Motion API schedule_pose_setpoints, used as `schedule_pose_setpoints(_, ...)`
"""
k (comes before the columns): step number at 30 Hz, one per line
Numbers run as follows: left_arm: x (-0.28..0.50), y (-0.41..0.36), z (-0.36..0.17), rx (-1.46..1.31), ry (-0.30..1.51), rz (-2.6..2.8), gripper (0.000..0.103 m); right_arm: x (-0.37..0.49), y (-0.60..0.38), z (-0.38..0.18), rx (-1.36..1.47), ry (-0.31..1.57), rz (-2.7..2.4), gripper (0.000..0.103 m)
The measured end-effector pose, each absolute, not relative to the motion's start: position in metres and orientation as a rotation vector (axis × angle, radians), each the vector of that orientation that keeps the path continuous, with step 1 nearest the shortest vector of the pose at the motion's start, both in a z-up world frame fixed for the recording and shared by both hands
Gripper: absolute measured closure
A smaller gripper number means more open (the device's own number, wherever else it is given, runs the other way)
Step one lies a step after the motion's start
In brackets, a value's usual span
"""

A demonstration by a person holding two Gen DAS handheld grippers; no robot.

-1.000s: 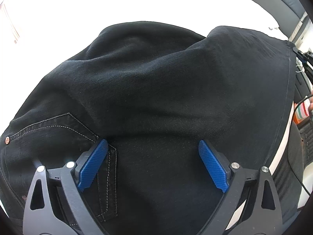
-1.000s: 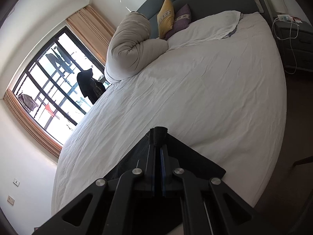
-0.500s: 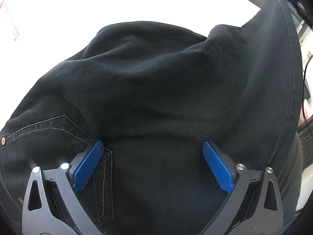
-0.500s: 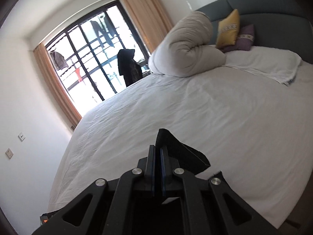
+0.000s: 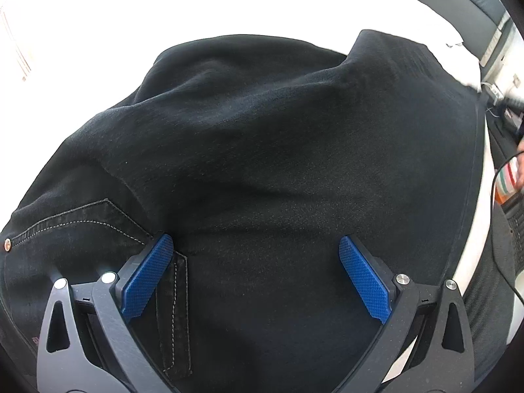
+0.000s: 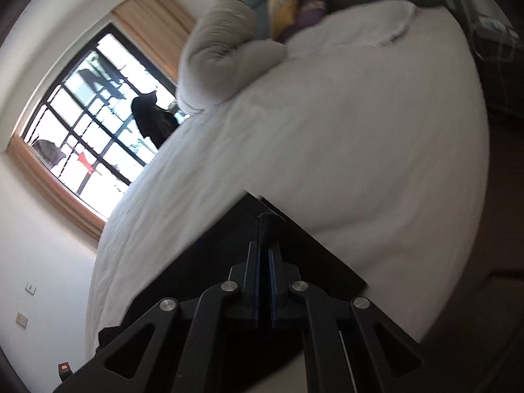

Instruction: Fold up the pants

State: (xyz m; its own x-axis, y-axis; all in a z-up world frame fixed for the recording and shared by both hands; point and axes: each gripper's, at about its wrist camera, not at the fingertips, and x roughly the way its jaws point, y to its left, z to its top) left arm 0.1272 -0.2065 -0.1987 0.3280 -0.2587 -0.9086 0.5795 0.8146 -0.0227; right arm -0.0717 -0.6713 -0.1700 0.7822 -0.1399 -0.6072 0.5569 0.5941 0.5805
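Note:
Black pants point(image 5: 262, 150) lie spread on a white bed point(image 5: 229, 6), filling the left wrist view; a stitched back pocket point(image 5: 98, 222) shows at the lower left. My left gripper point(image 5: 255, 271) is open, its blue pads just above the fabric, one by the pocket edge. My right gripper point(image 6: 264, 255) is shut on a black edge of the pants point(image 6: 229, 245), held over the bed's near side. The view is blurred.
A rolled grey duvet point(image 6: 222, 52) and yellow and purple pillows point(image 6: 285, 3) lie at the headboard. A window with curtains point(image 6: 98, 124) is at the left. A nightstand with cables point(image 6: 491, 32) stands beside the bed. White sheet point(image 6: 360, 147) stretches ahead.
The right gripper swung with the pants edge; its view rolled from level back to tilted. In the left view the raised right-hand fabric has come down again. The left gripper stayed put.

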Motion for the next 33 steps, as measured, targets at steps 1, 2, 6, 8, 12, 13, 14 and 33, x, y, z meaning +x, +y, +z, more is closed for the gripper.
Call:
schedule_pose_setpoints(1, 0.126, -0.209, -0.199, 0.334, 1.109, -0.559, 0.000, -0.079, -0.676, -0.192, 0.901, 0.573, -0.453, 0.098)
schedule_pose_setpoints(2, 0.127, -0.211, -0.200, 0.334, 1.112, -0.558, 0.000, -0.084, -0.678, -0.208, 0.946, 0.583, -0.462, 0.098)
schedule_pose_setpoints(6, 0.133, -0.211, -0.196, 0.341, 1.118, -0.555, 0.000, -0.078, -0.670, -0.212, 0.896, 0.599, -0.483, 0.098)
schedule_pose_setpoints(8, 0.135, -0.212, -0.196, 0.340, 1.120, -0.550, 0.000, -0.075, -0.672, -0.207, 0.879, 0.605, -0.488, 0.098)
schedule_pose_setpoints(12, 0.135, -0.216, -0.196, 0.332, 1.112, -0.544, 0.000, -0.086, -0.669, -0.206, 0.892, 0.607, -0.520, 0.098)
schedule_pose_setpoints(13, 0.128, -0.215, -0.192, 0.331, 1.110, -0.546, 0.000, -0.090, -0.668, -0.206, 0.905, 0.599, -0.530, 0.098)
schedule_pose_setpoints(14, 0.128, -0.214, -0.193, 0.329, 1.109, -0.546, 0.000, -0.093, -0.668, -0.205, 0.910, 0.592, -0.541, 0.098)
schedule_pose_setpoints(33, 0.132, -0.197, -0.177, 0.270, 1.103, -0.554, 0.000, -0.127, -0.687, -0.171, 0.893, 0.540, -0.751, 0.094)
